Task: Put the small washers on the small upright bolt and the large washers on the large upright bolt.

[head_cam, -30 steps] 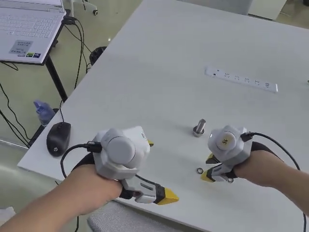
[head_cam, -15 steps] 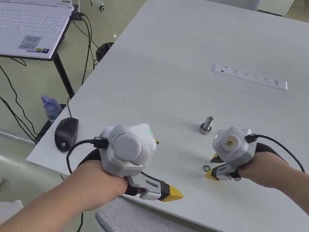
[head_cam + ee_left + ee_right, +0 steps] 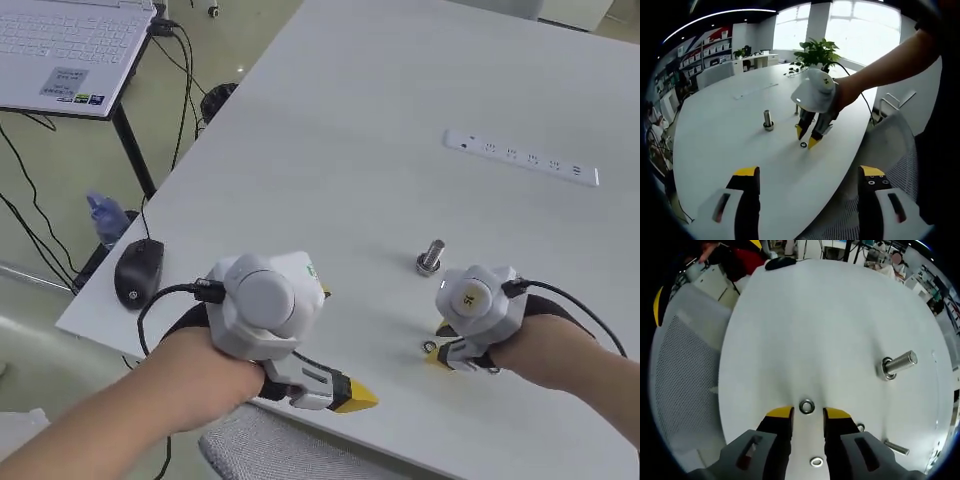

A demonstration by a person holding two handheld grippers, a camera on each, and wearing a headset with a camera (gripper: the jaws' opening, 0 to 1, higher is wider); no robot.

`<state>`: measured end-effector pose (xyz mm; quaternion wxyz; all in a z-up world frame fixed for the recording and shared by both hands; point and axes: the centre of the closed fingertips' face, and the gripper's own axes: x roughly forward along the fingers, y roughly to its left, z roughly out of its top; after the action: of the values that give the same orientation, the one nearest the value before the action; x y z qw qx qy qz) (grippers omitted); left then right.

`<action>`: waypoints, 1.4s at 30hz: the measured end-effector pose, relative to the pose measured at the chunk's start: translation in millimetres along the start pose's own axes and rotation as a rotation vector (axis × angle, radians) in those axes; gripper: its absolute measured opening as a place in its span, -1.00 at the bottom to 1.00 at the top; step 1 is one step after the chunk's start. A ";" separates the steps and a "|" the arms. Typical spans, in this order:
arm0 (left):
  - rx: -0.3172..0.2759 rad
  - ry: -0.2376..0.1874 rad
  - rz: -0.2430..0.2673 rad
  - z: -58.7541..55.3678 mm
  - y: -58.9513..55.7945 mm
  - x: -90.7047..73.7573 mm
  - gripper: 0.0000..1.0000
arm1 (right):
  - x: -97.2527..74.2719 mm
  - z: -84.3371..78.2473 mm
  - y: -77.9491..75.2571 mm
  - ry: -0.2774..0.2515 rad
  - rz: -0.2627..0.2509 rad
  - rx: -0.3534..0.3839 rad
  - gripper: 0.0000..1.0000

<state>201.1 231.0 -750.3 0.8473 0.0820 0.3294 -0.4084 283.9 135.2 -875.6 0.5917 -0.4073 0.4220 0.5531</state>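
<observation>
Jaws of right gripper (image 3: pixel 808 413) parted, tips flanking washer (image 3: pixel 807 406) flat on counter (image 3: pixel 815 315), not yet gripped. Left gripper (image 3: pixel 809 171) jaws wide apart, empty. Washer likely light, stiff, thin, slippery; pinch across outer rim. Upright bolt (image 3: pixel 897 364) near.

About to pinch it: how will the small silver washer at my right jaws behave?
The small silver metal washer lies flat on the smooth white table, so it will probably slide rather than lift. It looks thin and rigid, likely light; once on edge it could roll.
</observation>
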 end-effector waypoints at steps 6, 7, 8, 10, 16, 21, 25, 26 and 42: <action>0.015 0.011 -0.002 0.0 -1.8 0.4 0.57 | 1.2 1.0 -0.6 -0.013 0.002 -0.005 -0.54; 0.013 0.009 0.000 -0.1 -0.6 0.4 0.57 | 1.2 0.9 -0.6 -0.012 0.003 -0.006 -0.54; 0.011 0.008 0.002 0.2 0.1 0.2 0.57 | 1.5 1.1 -0.5 -0.010 0.002 -0.005 -0.54; 0.009 0.005 0.004 0.9 1.1 -0.6 0.56 | 1.8 1.7 -0.3 -0.007 0.002 -0.005 -0.56; 0.003 0.004 0.009 -0.3 2.0 -1.3 0.55 | 3.8 4.1 1.0 0.011 -0.006 -0.019 -0.69; 0.000 0.004 0.010 -2.2 3.4 -2.0 0.54 | 3.2 3.6 1.2 0.021 -0.008 -0.027 -0.70; -0.001 0.008 0.011 -3.8 4.4 -3.1 0.53 | 2.9 2.1 2.0 0.040 0.002 -0.044 -0.70; -0.002 0.008 0.010 -3.9 4.4 -3.3 0.53 | 3.1 2.0 1.9 0.043 0.004 -0.051 -0.70; -0.005 0.017 0.007 -7.0 5.0 -2.0 0.48 | 3.3 0.7 3.1 0.098 0.032 -0.165 -0.72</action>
<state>200.5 238.3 -755.1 0.8462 0.0845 0.3374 -0.4038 280.9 137.0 -878.6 0.5260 -0.4743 0.4100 0.5747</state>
